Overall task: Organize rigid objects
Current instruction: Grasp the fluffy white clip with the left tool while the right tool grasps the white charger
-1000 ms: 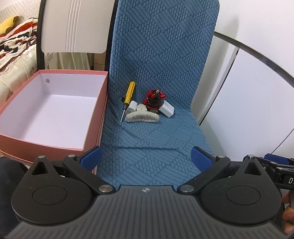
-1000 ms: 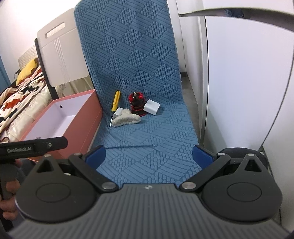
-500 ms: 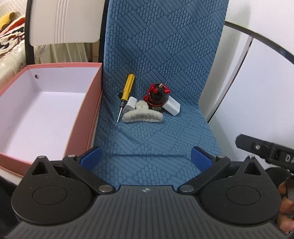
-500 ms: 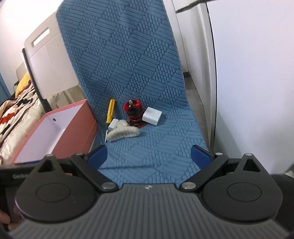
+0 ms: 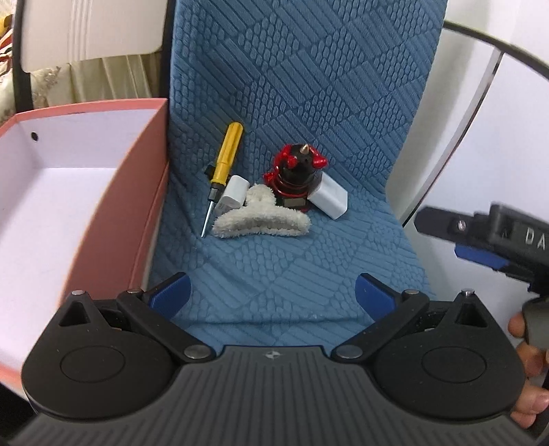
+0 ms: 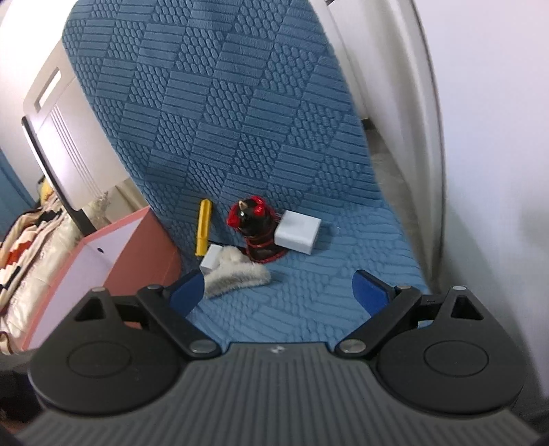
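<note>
On the blue textured cloth [image 5: 308, 260] lies a small pile: a yellow screwdriver [image 5: 223, 168], a small white adapter [image 5: 233, 197], a fluffy white hair claw [image 5: 264, 221], a red-and-black motor [image 5: 296, 176] and a white charger block [image 5: 329, 200]. The same pile shows in the right wrist view: screwdriver [image 6: 203, 226], adapter [image 6: 211, 257], claw [image 6: 236, 276], motor [image 6: 255, 231], charger [image 6: 296, 231]. My left gripper [image 5: 272, 293] is open and empty, short of the pile. My right gripper [image 6: 278, 290] is open and empty, its left finger close to the claw.
An open pink box [image 5: 151, 192] with a white inside stands left of the cloth, also in the right wrist view [image 6: 137, 247]. A white headboard [image 5: 89, 31] and bedding are behind it. White cabinet panels [image 6: 480, 137] rise on the right. The other gripper shows at right [image 5: 494, 236].
Both grippers have moved forward toward the pile, which now looks larger. The right gripper has risen into the left wrist view at right. Both jaws stay open.
</note>
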A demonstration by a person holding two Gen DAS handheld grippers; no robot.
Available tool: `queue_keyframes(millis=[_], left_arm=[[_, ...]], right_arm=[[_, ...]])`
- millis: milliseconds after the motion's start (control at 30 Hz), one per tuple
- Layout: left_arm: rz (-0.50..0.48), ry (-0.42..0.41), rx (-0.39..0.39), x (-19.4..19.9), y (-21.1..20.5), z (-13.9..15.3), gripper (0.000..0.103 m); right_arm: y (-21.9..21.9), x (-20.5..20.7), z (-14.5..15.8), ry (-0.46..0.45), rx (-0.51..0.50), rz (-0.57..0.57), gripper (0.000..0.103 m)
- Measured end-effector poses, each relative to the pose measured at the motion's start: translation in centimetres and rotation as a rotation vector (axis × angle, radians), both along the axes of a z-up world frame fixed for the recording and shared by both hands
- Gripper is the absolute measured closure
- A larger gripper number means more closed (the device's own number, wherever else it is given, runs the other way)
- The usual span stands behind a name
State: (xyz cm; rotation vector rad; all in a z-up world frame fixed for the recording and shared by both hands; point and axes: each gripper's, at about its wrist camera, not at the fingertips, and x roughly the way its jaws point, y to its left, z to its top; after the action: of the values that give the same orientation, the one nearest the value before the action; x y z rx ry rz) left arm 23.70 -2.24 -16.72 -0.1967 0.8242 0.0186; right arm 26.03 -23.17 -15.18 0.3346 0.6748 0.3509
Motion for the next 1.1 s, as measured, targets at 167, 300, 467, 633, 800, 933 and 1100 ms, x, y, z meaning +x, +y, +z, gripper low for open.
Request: queue_keyframes(millis=[167,300,467,633,800,933,1100], left_arm=[[0.027,0.010,-0.017,2.4,-0.2,-1.1,0.008],[0.052,0.005,-0.013,4.4,-0.3,-1.5,0.016],[0.064,-0.017,0.002,6.8,-0.3,-1.9,0.020],[0.076,-0.018,-0.008,9.2,0.2,-2.9,0.030],[0.082,-0.028,-0.047,10.9,0.8,-3.6,0.031],[0.095,-0.026,-0.062,12.4,0.9,-4.2,0.040],[0.123,-0.007,-0.123,13.6,1.6,-5.1,0.045]], right_arm=[[0.7,3.2,-1.2,0.011,0.000,0.022,0.009],[1.6,5.9,-1.9,0.020,0.007,0.056,0.009],[2.4,8.8,-3.5,0.082,0.029,0.084,0.021],[3.0,11.3,-4.6,0.126,0.034,0.089,0.030],[3.4,13.5,-5.6,0.174,0.027,0.078,0.035],[3.7,14.6,-6.0,0.181,-0.010,0.076,0.035],[4.8,15.8,-6.7,0.174,-0.060,0.090,0.034]])
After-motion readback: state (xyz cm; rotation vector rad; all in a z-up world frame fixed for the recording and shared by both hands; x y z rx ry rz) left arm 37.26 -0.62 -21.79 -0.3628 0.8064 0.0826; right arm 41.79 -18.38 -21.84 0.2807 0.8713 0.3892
